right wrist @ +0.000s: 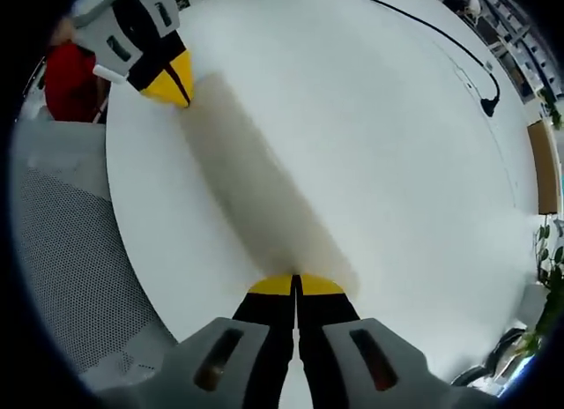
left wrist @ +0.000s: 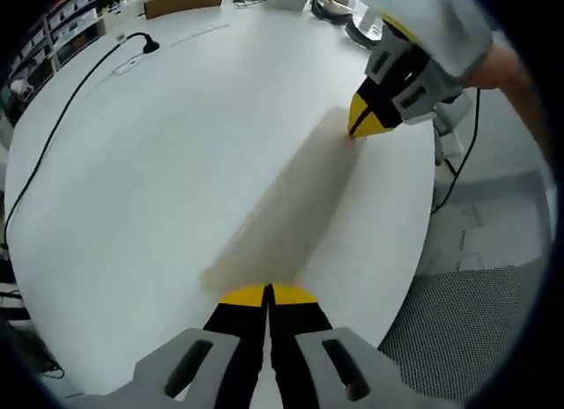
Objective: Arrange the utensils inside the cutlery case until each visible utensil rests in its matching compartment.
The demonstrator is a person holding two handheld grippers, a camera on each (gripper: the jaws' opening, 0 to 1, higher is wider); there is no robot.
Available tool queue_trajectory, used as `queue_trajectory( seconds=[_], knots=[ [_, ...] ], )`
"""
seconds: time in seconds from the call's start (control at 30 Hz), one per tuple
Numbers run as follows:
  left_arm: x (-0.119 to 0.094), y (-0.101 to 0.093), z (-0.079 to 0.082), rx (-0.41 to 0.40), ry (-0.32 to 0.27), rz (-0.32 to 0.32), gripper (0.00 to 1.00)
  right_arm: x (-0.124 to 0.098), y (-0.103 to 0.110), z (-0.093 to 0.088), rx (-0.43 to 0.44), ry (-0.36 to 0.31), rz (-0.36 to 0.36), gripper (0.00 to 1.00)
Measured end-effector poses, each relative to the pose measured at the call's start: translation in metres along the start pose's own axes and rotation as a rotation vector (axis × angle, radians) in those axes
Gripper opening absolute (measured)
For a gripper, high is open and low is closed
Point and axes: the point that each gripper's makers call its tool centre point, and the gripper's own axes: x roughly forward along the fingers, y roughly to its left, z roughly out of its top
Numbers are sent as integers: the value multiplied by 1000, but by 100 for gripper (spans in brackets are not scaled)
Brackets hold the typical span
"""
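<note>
Above the round white table [left wrist: 176, 162], both tongs hang with jaws pressed together and gripping nothing: the left tongs [left wrist: 267, 294] at one end of a long blurred shadow, the right tongs [right wrist: 295, 284] at the other. No cutlery case or utensil can be made out, so where the task's things lie I cannot tell, and I judge the sorting not yet begun; the next move calls for finding them. Counted: two tongs, one table, one black cable [left wrist: 53, 136].
</note>
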Motion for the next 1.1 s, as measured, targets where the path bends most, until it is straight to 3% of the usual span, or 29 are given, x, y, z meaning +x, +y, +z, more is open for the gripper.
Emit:
queue_trajectory(
  seconds=[0.27, 0.63, 0.83, 1.1],
  knots=[
    [1, 1, 0, 26, 59, 6, 0, 0, 0, -1, 39, -33, 29, 0],
    [2, -1, 1, 93, 119, 37, 0, 1, 0, 0, 12, 45, 1, 0],
    [2, -2, 0, 140, 151, 67, 0, 0, 1, -1, 21, 51, 17, 0],
    [2, -1, 0, 133, 153, 56, 0, 1, 0, -1, 14, 55, 33, 0]
  ],
)
